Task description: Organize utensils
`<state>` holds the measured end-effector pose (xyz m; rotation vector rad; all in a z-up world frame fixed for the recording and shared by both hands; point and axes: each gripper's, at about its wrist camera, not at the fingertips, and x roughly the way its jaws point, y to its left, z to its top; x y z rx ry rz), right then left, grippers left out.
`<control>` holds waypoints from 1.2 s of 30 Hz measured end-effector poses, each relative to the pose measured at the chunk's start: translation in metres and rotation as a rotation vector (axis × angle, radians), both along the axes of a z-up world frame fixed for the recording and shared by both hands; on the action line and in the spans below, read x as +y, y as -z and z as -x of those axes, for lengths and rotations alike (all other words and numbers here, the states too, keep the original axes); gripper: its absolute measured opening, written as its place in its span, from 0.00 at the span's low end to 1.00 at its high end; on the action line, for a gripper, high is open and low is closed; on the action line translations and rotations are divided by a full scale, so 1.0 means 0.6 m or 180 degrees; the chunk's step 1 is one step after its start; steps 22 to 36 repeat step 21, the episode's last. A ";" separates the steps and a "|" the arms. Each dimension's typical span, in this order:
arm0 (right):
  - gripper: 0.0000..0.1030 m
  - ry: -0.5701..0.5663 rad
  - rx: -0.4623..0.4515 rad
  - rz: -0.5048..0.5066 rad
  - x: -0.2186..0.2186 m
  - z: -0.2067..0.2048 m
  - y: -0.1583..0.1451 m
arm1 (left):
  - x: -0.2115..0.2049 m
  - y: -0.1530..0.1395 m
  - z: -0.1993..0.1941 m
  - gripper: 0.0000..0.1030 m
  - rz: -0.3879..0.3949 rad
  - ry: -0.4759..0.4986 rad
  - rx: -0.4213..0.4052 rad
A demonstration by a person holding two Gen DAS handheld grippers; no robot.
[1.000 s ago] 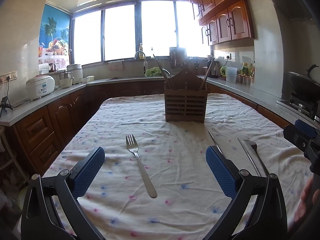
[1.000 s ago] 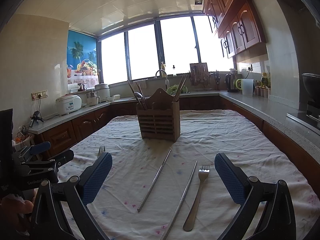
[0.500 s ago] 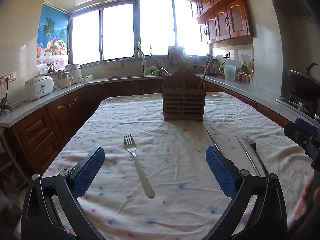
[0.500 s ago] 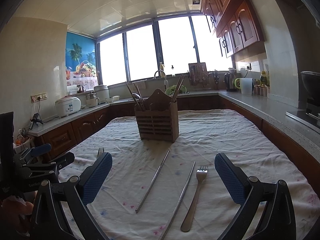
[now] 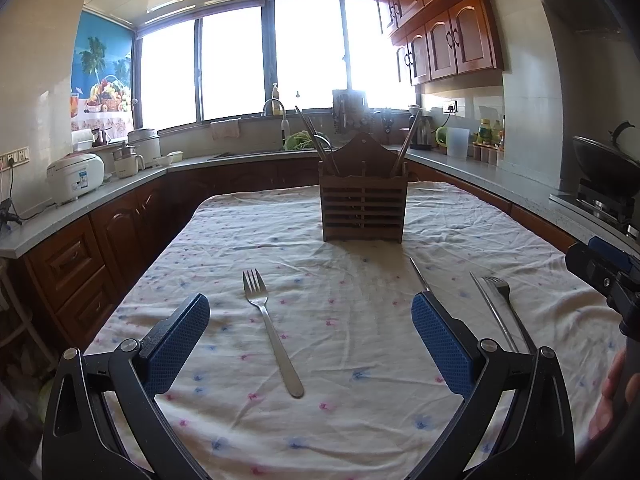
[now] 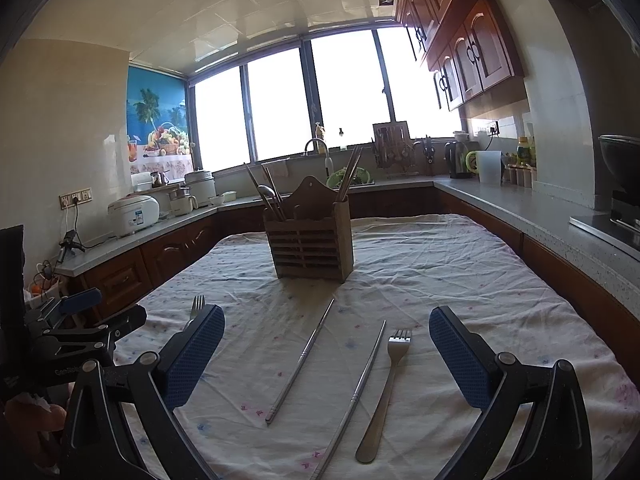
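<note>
A wooden utensil holder stands upright mid-table with chopsticks and a spoon in it. In the left wrist view a steel fork lies flat on the cloth between the fingers of my left gripper, which is open and empty. In the right wrist view two steel chopsticks and a second fork lie between the fingers of my right gripper, open and empty too. The first fork's tines peek out behind the right gripper's left finger.
A white floral tablecloth covers the table. Grey counters with brown cabinets run along left, back and right. A rice cooker sits on the left counter and a wok on the right. A hand shows at the right edge.
Both views have tilted slightly upward and eased back; the utensils and holder sit lower in frame. Nothing on the table has moved and both grippers stay open.
</note>
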<state>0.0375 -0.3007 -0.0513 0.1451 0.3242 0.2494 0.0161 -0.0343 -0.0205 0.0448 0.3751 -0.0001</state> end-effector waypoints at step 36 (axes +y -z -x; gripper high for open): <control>1.00 0.0045 0.0048 -0.0028 -0.013 -0.011 -0.002 | -0.017 -0.009 -0.010 1.00 -0.0009 0.0072 0.0020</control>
